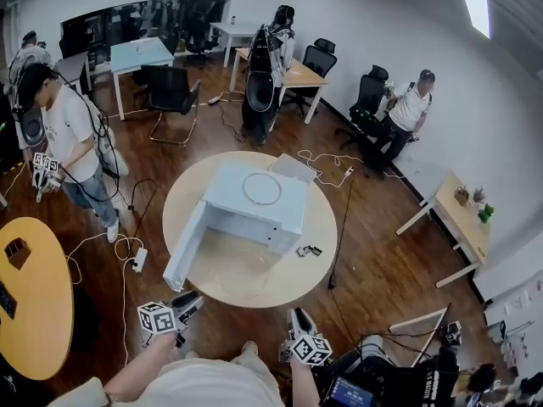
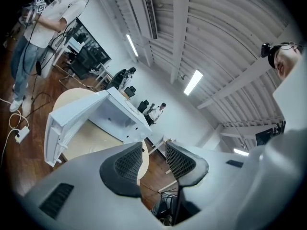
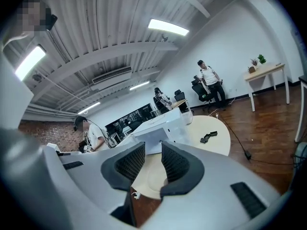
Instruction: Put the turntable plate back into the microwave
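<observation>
Far left, a yellow table (image 1: 34, 287) bulges into the floor space. A standing person (image 1: 68, 134) is beyond it, well apart from the round table (image 1: 318, 223). A power strip (image 1: 138, 259) and cords lie on the wood floor just off that table's left rim.

The left gripper (image 1: 188, 302) hovers outside the near rim, its jaws spread wide with only air between them. The microwave (image 1: 259, 202) sits mid-table, and its door (image 1: 182, 248) is swung open leftward, almost to the rim. A thin ring (image 1: 261, 188) lies on its roof.

The turntable plate (image 3: 152, 177), pale and round, lies on bare tabletop in front of the oven, close to the near edge. The right gripper (image 1: 297, 319) hangs off that edge too, its jaws parted by a narrower gap and gripping nothing.

Small dark parts (image 1: 308, 250) sit right of the microwave. A cable (image 1: 338, 244) crosses open floor past the right rim.
</observation>
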